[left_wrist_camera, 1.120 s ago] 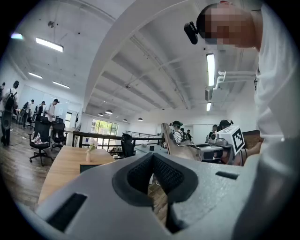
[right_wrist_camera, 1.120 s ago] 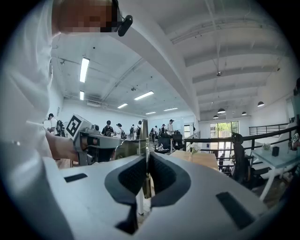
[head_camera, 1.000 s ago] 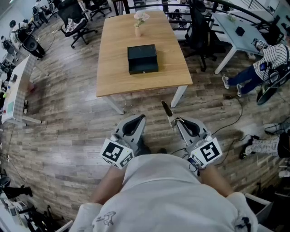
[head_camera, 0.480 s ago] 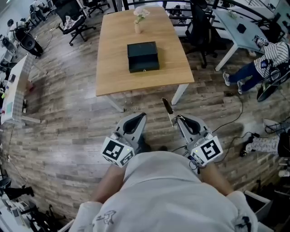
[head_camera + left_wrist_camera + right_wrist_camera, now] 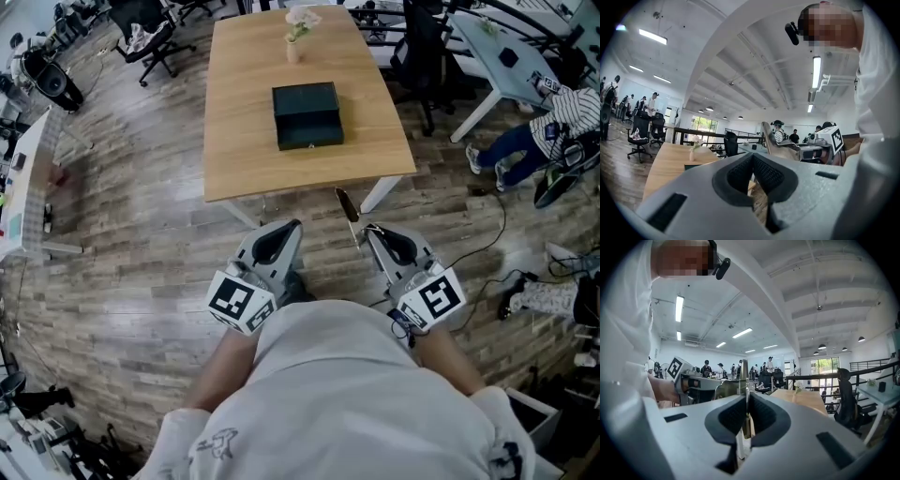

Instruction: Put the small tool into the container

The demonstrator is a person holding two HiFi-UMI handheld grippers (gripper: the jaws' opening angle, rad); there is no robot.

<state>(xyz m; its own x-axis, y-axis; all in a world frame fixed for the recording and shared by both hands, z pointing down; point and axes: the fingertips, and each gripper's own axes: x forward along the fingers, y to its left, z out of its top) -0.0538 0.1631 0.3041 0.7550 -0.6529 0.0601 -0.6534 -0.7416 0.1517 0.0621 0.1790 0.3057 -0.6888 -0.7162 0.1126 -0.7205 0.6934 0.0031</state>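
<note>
Right claw (image 5: 368, 231) is clamped on the small tool (image 5: 348, 207), whose dark handle points toward the wooden bench (image 5: 244, 141). Left claw (image 5: 292, 226) is closed and empty. The black container (image 5: 307, 115) sits mid-bench, with a flower vase (image 5: 296, 42) beyond it. The plank floor (image 5: 141, 244) is ringed by office chairs (image 5: 150, 37). Only the right gripper view shows the blade pinched between its jaws.

Your head camera looks steeply down over your shoulders, the wooden table (image 5: 244, 141) at twelve o'clock. Cameras on your left gripper (image 5: 289, 229) and right gripper (image 5: 371, 231) sit close behind their jaws, facing level ahead; all three views share that table.
</note>
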